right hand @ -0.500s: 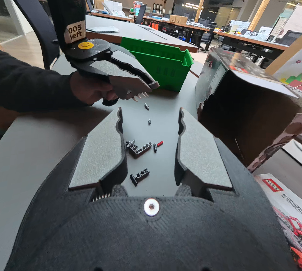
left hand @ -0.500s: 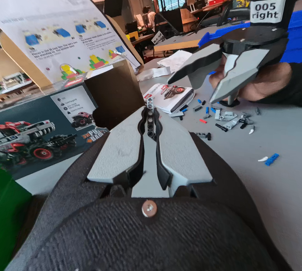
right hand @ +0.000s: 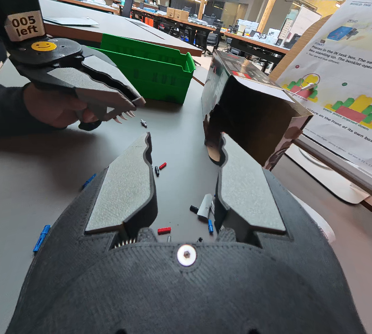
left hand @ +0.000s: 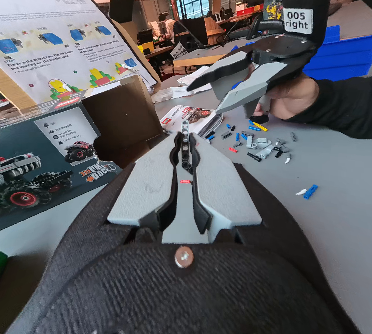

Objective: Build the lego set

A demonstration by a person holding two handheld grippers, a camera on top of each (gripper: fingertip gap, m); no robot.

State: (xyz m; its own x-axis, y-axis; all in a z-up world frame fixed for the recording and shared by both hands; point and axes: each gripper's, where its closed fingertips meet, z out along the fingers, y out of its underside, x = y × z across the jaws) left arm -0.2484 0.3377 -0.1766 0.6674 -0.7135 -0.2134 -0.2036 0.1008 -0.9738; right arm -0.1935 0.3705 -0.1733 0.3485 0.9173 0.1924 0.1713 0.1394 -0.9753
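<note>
Grey desk point(left hand: 332, 173) in an open workshop carries scattered pins, a booklet point(left hand: 193, 117) and the set's box point(left hand: 60, 143). Left claw point(left hand: 186, 137) is clamped on a black holed beam point(left hand: 185, 153) with a grey end, held upright. Right claw point(right hand: 185, 143) hangs spread and empty over loose pieces. Judging by this, a pin is being chosen; next comes pinching one small red pin point(right hand: 162, 165). Only the right wrist view shows the green bin point(right hand: 161, 68).

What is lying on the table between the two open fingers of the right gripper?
In the right wrist view, the right gripper frames bare grey table with a red pin and a black pin near the left finger; another red pin lies nearer the base.
</note>
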